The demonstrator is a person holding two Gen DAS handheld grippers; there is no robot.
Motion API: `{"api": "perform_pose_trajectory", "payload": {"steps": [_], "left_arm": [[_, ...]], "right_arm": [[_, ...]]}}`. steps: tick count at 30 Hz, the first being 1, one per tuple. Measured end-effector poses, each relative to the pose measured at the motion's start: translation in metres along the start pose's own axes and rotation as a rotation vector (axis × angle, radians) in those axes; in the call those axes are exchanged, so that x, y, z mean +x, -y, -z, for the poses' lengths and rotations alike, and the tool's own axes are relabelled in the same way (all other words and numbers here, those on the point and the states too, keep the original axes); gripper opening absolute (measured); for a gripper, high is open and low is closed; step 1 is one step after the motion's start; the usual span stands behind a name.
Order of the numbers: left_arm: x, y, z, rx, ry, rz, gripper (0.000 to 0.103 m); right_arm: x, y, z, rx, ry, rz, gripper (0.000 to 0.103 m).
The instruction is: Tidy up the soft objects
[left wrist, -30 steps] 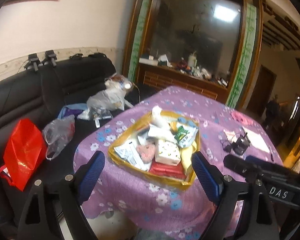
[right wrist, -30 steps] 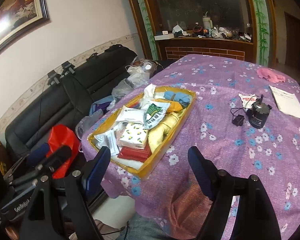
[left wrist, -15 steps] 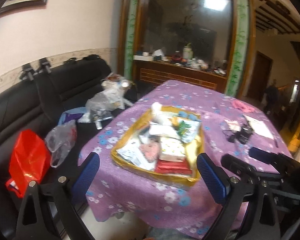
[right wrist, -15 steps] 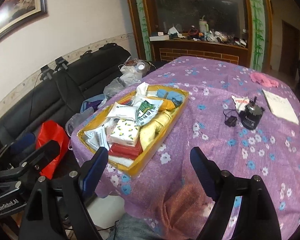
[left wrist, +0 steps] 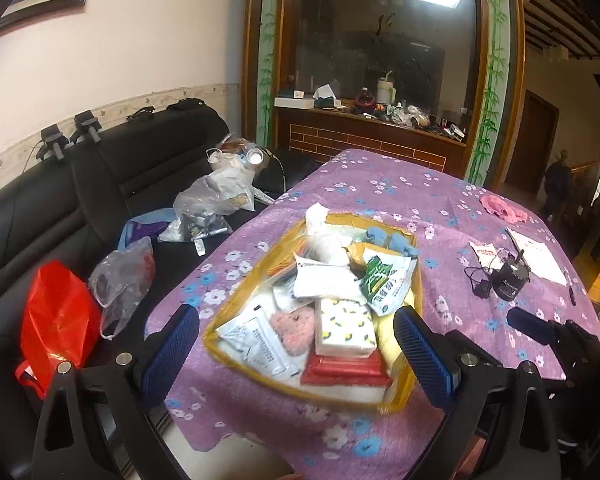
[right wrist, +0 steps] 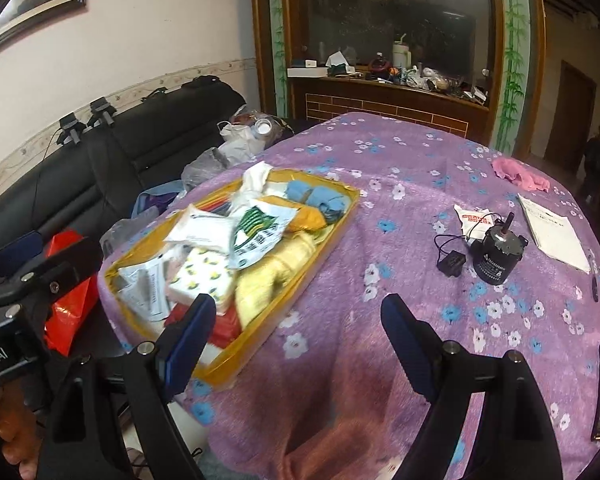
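Both grippers now sit closer to the table than a second ago, so the yellow tray (left wrist: 414, 276) fills more of each view; its contents lie as before. On the purple flowered tablecloth (right wrist: 400, 216) stands one tray, crowded with soft things: one lemon-print tissue pack (left wrist: 346, 326), one green-and-white packet (left wrist: 386, 280), one white pouch (left wrist: 326, 282), one printed white sachet (left wrist: 256, 340), one pink fluffy item (left wrist: 294, 328), one red pack (left wrist: 346, 370) under the tissue pack, a yellow cloth (right wrist: 274, 276), a blue cloth (right wrist: 320, 196) at the far end, and a crumpled white tissue (left wrist: 316, 216) standing up over the far rim.

Left gripper (left wrist: 296, 354): fingers apart and empty; the near end of the tray, with the sachet, pink item and tissue pack, lies between and just beyond the blue pads (left wrist: 420, 354). Right gripper (right wrist: 296, 344): fingers apart and empty; the tray lies forward and left, its near corner behind the left finger, with bare cloth ahead.

Elsewhere on the table: one black motor (right wrist: 496, 254) with a wired plug, one notepad (right wrist: 552, 232), one pink rag (right wrist: 518, 174). On the black sofa (left wrist: 100, 184): one red bag (left wrist: 56, 328) and several clear bags.
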State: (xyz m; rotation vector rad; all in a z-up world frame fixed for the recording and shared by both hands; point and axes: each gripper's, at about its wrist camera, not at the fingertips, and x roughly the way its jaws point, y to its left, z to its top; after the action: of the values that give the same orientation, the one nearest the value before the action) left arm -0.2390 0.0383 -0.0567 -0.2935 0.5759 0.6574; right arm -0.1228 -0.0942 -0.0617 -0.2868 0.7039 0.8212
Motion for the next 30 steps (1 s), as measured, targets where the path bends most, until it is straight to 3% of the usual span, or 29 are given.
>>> {"api": "perform_pose_trajectory", "payload": {"steps": [15,21,30], "left_arm": [[0.062,0.009,-0.008,-0.002,-0.108,-0.073,0.099],[0.071,0.012,-0.008,0.015,-0.116,-0.094,0.099],[0.084,0.017,-0.007,0.0,-0.153,-0.062,0.099]], "right_arm": [[0.042,0.016,-0.004,0.042,-0.076,-0.05,0.084],[0.051,0.014,-0.005,0.035,-0.089,-0.061,0.084],[0.054,0.012,-0.009,0.016,-0.086,-0.051,0.084]]}}
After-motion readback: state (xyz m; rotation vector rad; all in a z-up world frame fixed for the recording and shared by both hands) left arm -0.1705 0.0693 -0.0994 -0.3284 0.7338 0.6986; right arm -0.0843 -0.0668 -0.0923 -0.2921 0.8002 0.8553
